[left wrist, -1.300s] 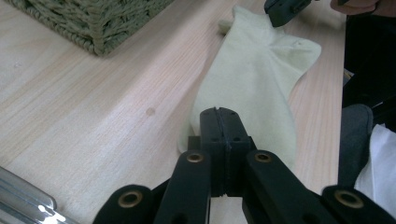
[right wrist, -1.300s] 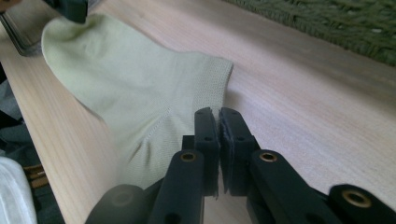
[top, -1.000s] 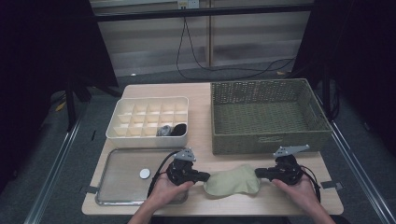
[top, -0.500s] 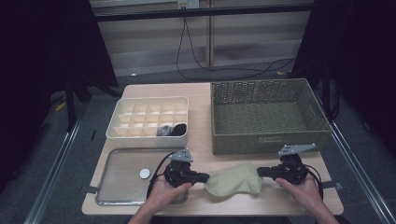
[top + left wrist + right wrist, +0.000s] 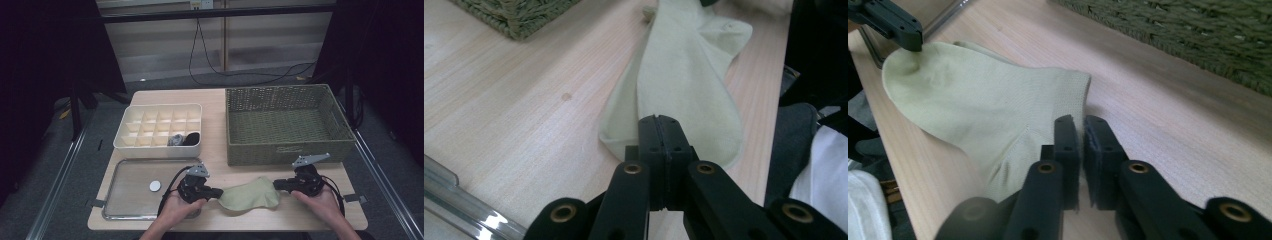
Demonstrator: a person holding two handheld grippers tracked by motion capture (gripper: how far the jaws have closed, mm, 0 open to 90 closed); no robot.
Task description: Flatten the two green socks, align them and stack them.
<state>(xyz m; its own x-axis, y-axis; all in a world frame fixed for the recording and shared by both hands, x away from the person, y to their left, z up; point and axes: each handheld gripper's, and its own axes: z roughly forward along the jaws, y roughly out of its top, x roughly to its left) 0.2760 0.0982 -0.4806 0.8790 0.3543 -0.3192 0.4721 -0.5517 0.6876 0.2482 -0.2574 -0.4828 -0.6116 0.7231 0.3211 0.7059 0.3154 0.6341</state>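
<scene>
**Sock stretched between two grippers at the table's near edge**

The pale green sock lies flat on the wooden table, between the two grippers. The left gripper has its jaws pressed together on the sock's rounded toe end. The right gripper sits at the opposite end with its jaws just opening, a narrow gap between them, the sock's edge just beside them rather than pinched.

Behind stand a woven basket and a cream divided box; a metal tray lies left.
</scene>
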